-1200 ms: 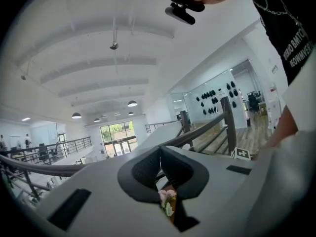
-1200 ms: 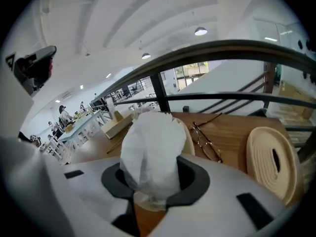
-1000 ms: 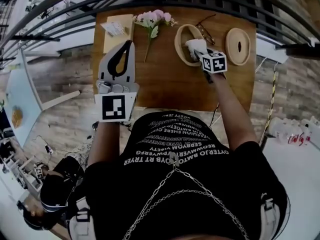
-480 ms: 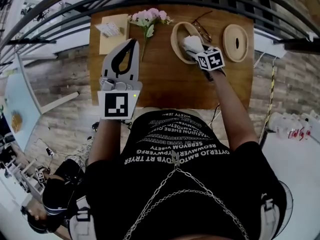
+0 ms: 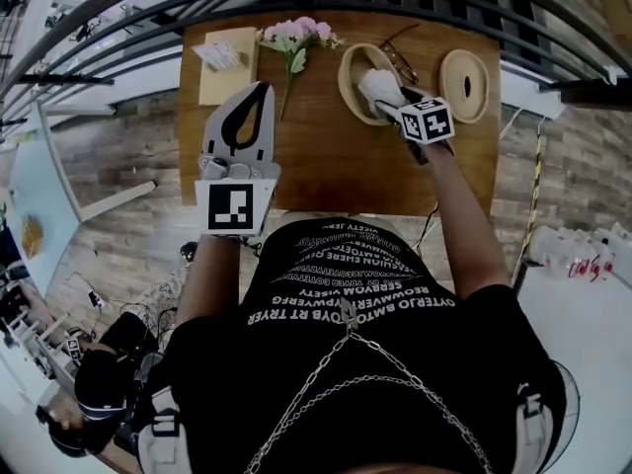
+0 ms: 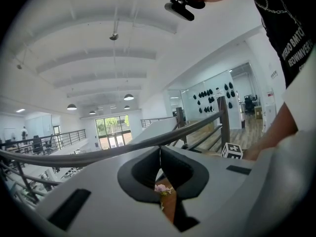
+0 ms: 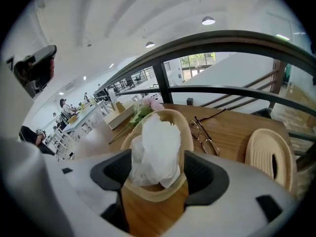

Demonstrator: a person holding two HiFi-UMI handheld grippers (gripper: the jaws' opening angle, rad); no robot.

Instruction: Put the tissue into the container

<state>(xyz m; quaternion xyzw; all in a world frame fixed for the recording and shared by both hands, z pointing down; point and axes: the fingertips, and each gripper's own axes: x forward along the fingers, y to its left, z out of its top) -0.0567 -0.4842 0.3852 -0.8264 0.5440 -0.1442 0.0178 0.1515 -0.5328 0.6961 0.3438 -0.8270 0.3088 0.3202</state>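
A crumpled white tissue [image 7: 155,149] stands in the oval wooden container [image 7: 184,126] on the wooden table [image 5: 326,156]. My right gripper [image 7: 159,172] is over the container's near end. Its jaws are opening, the tissue stands between them, and the pads are clear of it on both sides. In the head view the tissue [image 5: 375,85] shows in the container [image 5: 348,79], just beyond the right gripper [image 5: 395,103]. My left gripper [image 5: 259,93] hovers over the table's left half, shut with nothing in it, and its shut jaws [image 6: 159,154] point up and away.
The container's oval lid [image 5: 467,85] lies at the right. Glasses [image 5: 399,57] lie behind the container. Pink flowers [image 5: 296,38] and a flat tissue box [image 5: 225,62] are at the back left. A dark railing [image 5: 395,3] runs along the table's far edge.
The right gripper's jaws have opened and let go of the tissue, which now rests in the container. That gripper has drawn back a little to the right. The left gripper has barely moved.
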